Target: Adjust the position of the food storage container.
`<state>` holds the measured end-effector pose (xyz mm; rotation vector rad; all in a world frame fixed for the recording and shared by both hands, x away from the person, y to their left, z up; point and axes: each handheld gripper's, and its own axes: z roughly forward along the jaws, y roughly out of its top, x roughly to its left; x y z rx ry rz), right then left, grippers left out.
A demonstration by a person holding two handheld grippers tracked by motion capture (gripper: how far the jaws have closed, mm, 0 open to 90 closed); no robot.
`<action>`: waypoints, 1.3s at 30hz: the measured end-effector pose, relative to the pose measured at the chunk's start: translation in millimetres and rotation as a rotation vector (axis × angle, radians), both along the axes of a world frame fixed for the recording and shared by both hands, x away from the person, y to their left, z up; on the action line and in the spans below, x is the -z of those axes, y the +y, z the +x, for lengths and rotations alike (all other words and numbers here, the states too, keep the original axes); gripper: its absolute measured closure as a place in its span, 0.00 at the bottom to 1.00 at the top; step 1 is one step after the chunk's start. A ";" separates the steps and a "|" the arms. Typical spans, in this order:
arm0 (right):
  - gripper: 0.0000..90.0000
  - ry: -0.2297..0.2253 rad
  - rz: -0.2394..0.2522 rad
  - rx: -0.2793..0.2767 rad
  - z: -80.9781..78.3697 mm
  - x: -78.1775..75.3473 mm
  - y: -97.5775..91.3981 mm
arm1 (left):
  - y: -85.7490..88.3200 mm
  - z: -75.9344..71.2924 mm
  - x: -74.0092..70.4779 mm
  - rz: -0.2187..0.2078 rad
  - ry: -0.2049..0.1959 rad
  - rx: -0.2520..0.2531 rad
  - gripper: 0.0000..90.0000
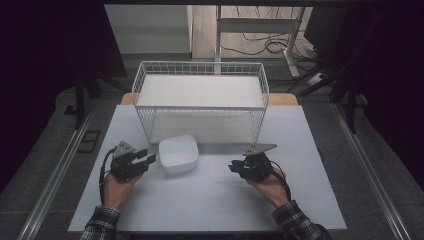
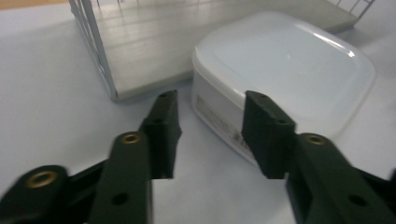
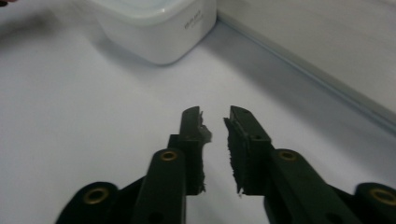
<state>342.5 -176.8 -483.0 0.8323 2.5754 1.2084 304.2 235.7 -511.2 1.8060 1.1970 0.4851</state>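
Approaching white lidded plastic box near table's far edge, before wire basket. My left gripper half-open, empty; right gripper nearly closed, empty. Needing wider jaws, square approach.

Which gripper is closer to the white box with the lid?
Left. The left gripper sits right beside the white lidded box, not touching it. The right gripper is farther off on the box's other side.

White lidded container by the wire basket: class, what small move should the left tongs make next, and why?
Probably ease the left tongs forward until their jaws straddle the white container's near corner. They stand open just short of it, touching nothing, while the right tongs sit farther off over the bare table, nearly closed and empty.
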 end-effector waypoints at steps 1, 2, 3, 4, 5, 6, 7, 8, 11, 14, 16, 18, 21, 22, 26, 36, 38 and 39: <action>0.87 0.000 0.000 0.000 0.0 0.0 0.0 | 0.7 3.5 -0.5 -0.004 0.002 -0.004 0.66; 0.92 -0.001 0.012 -0.002 4.7 -1.5 5.9 | 1.7 6.1 -0.6 -0.006 0.001 -0.009 0.74; 0.95 -0.002 0.017 -0.003 7.1 -1.9 8.4 | 3.9 10.7 -0.1 -0.022 0.007 -0.013 0.78; 0.97 -0.004 0.020 -0.002 8.9 -2.1 10.4 | 5.0 14.1 0.9 -0.023 0.016 -0.018 0.82; 0.98 0.000 0.026 0.002 12.2 -2.0 14.1 | 5.4 16.9 2.2 -0.021 0.024 -0.022 0.86; 0.98 0.000 0.026 0.002 12.2 -2.0 14.1 | 5.4 16.9 2.2 -0.021 0.024 -0.022 0.91; 0.99 0.002 0.038 0.009 17.7 -1.1 20.3 | 5.4 21.7 5.3 -0.017 0.038 -0.022 0.95; 0.99 -0.001 0.039 0.008 19.9 -0.5 22.8 | 4.5 24.7 7.6 -0.011 0.047 -0.024 0.97; 0.99 -0.013 0.035 0.003 27.4 2.1 35.2 | 1.1 31.2 12.4 0.003 0.062 -0.024 1.00; 0.99 -0.017 0.026 0.000 34.0 5.2 46.1 | -4.6 38.4 16.0 0.019 0.072 -0.014 1.00; 0.99 -0.024 0.016 -0.001 36.9 6.6 51.1 | -6.3 40.0 16.7 0.015 0.076 -0.011 1.00; 0.99 -0.024 0.012 -0.002 40.5 8.6 58.6 | -11.0 41.5 17.6 0.010 0.078 -0.001 1.00; 0.99 -0.018 -0.017 0.000 48.3 12.6 70.8 | -16.9 42.0 17.4 0.018 0.072 0.010 1.00; 0.99 -0.018 -0.024 0.006 50.4 13.6 73.2 | -19.4 42.2 17.1 0.003 0.072 0.017 1.00; 0.99 -0.011 -0.024 0.029 57.9 16.4 76.3 | -25.1 43.6 17.6 0.000 0.076 0.035 1.00; 0.99 -0.002 -0.049 0.060 63.2 21.5 75.4 | -50.4 47.0 17.1 -0.004 0.089 0.098 1.00; 0.99 0.006 -0.049 0.073 61.2 23.0 68.7 | -54.3 45.8 16.4 -0.007 0.099 0.120 1.00; 0.99 0.010 -0.044 0.077 60.4 23.1 66.5 | -56.6 44.7 16.2 -0.014 0.105 0.120 1.00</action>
